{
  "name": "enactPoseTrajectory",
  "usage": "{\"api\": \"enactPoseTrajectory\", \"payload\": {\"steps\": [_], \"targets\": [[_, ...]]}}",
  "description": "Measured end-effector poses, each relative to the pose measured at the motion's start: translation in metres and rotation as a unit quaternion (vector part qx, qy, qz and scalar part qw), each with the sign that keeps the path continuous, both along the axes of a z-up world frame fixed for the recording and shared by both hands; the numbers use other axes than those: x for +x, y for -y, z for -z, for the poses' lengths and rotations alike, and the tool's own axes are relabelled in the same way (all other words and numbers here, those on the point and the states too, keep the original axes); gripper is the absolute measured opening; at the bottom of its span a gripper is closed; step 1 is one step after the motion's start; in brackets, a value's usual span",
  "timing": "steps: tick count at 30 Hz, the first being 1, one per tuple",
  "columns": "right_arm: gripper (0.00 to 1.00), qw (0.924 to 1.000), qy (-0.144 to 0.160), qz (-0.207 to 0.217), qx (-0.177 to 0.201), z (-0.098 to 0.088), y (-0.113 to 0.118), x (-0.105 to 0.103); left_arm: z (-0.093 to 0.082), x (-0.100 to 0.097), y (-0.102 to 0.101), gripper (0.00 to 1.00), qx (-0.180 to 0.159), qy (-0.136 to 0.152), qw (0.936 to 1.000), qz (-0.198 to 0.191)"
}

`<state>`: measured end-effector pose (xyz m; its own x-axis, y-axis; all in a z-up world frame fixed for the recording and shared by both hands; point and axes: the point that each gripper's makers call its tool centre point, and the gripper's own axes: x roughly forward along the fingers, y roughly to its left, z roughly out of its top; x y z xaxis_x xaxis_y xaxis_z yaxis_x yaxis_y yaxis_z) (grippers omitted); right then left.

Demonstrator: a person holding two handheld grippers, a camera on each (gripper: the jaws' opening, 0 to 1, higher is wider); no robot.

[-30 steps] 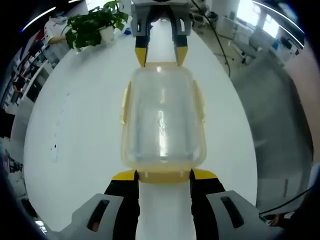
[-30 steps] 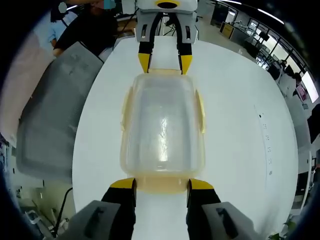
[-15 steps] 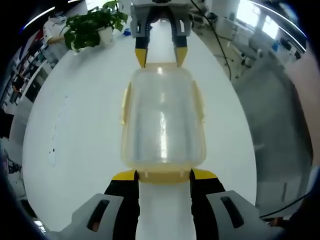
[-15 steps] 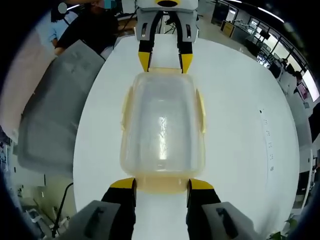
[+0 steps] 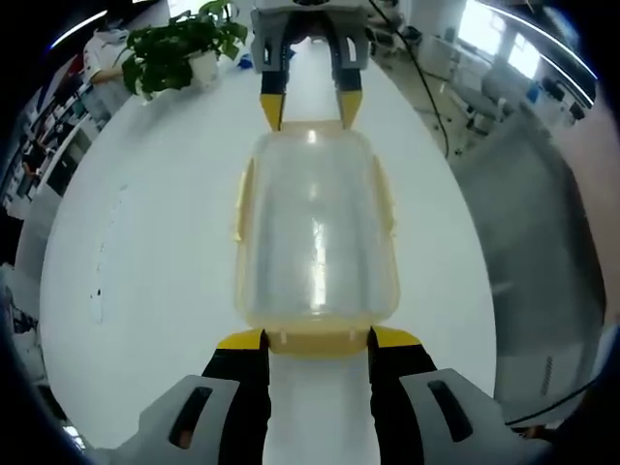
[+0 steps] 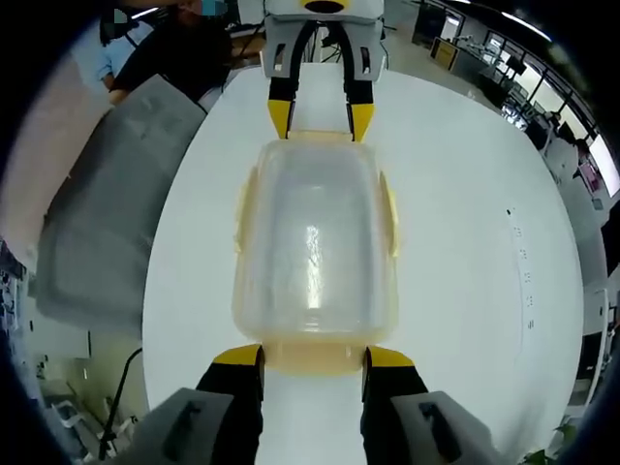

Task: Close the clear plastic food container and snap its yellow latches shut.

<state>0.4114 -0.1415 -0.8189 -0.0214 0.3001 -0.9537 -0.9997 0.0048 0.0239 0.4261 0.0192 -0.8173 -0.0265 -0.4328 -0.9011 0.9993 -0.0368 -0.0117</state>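
Observation:
The clear plastic container (image 5: 315,232) lies lengthwise on the white table with its lid on top, and it also shows in the right gripper view (image 6: 312,252). Yellow latches (image 5: 240,203) run along its long sides; whether they are snapped I cannot tell. My left gripper (image 5: 318,339) is open, its jaws on either side of the near yellow end latch (image 5: 318,342). My right gripper (image 5: 310,108) is open at the far end. In the right gripper view, the right gripper (image 6: 313,356) straddles its end latch (image 6: 312,360), and the left gripper (image 6: 320,118) faces it.
The white oval table (image 5: 145,242) extends on both sides of the container. A potted plant (image 5: 179,53) stands at its far left edge. A grey covered seat (image 6: 107,213) sits beside the table, with a person (image 6: 184,53) behind it.

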Motion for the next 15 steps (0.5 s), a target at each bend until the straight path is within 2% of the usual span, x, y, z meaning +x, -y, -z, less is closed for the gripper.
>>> {"api": "enactPoseTrajectory", "payload": {"steps": [15], "targets": [[0.37, 1.0, -0.003, 0.001, -0.005, 0.0083, 0.0011, 0.0015, 0.0069, 0.002, 0.0006, 0.37, 0.005, -0.002, 1.0, 0.0]]}}
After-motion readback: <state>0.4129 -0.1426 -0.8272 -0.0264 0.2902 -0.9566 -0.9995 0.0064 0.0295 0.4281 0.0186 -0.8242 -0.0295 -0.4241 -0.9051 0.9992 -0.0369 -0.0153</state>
